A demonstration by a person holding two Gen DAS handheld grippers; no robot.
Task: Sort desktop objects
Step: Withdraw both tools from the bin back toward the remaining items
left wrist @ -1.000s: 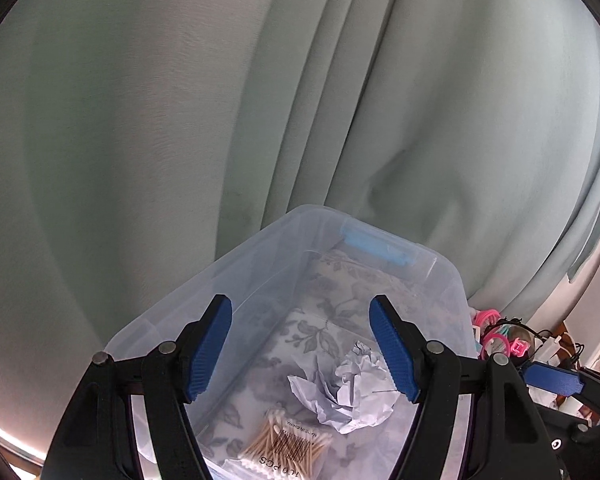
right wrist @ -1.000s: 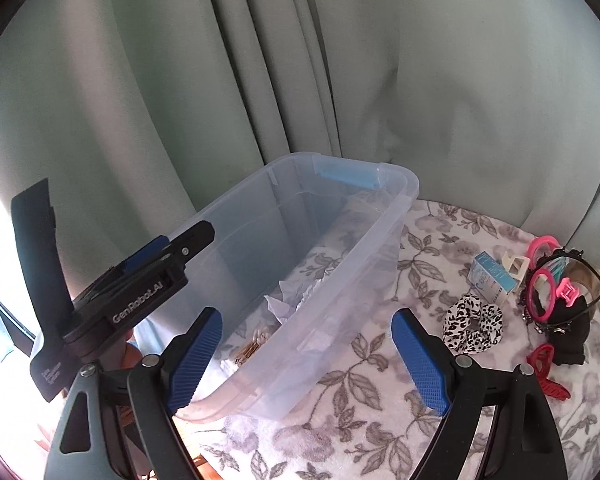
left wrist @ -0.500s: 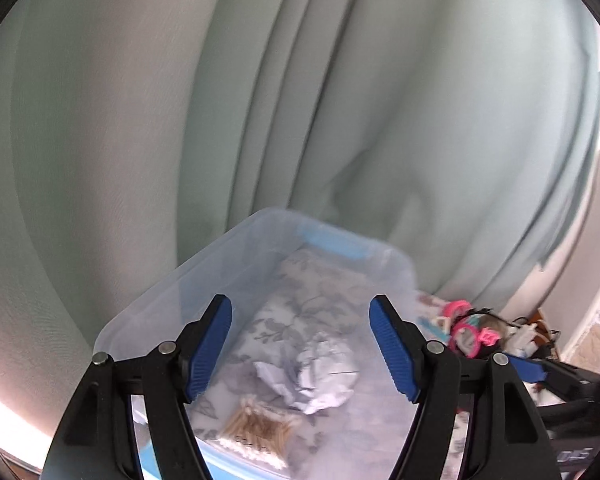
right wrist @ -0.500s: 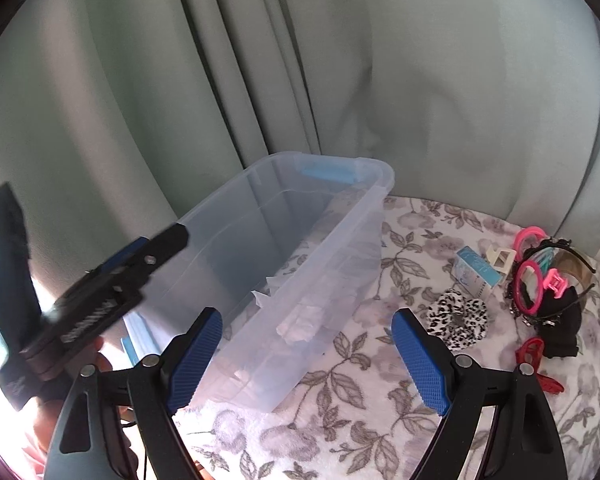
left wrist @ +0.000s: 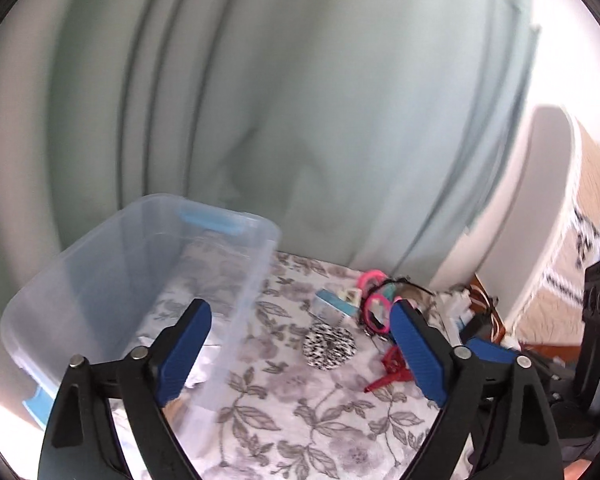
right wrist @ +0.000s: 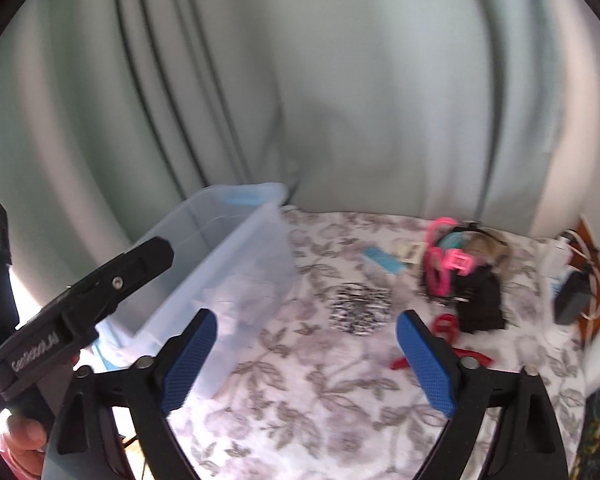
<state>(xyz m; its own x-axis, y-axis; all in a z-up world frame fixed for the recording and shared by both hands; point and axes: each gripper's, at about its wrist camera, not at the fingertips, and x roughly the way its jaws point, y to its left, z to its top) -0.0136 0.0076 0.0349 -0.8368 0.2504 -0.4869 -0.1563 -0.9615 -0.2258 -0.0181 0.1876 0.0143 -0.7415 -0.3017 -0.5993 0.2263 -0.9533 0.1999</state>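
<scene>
A clear plastic storage bin (left wrist: 140,280), rectangular with rounded corners and a pale blue latch (left wrist: 214,220) on its far rim, sits in the lower left of the left wrist view on a cloth-covered desk (left wrist: 300,420). The cloth is white with a grey leaf-and-flower print and looks soft. Through the translucent wall a crumpled white paper ball (left wrist: 204,360) shows on the bin floor; what else lies inside is blurred.

Right of the bin, on the cloth, lies a round black-and-white spotted fabric scrunchie (left wrist: 329,346). Just behind it is a small light-blue box (left wrist: 334,304). Further right is a tangle of hair accessories: glossy pink plastic claw clips (right wrist: 446,266), a thin black headband, and a dark fabric piece (right wrist: 480,300). A red plastic clip (right wrist: 446,328) lies nearest the lower edge of that cluster.

A pale green curtain (right wrist: 340,80) with deep vertical folds fills the upper part of both views.

The left gripper (left wrist: 300,354) has just been spreading its jaws; its textured blue pads stand wide, nothing between them, framing the bin's near right wall and the scrunchie. The right gripper (right wrist: 324,360) has likewise just been widening and grasps nothing, its pads apart above the floral cloth with the scrunchie beyond the gap. At lower left of the right wrist view the black body of the left gripper appears, a hand (right wrist: 24,436) beneath it
</scene>
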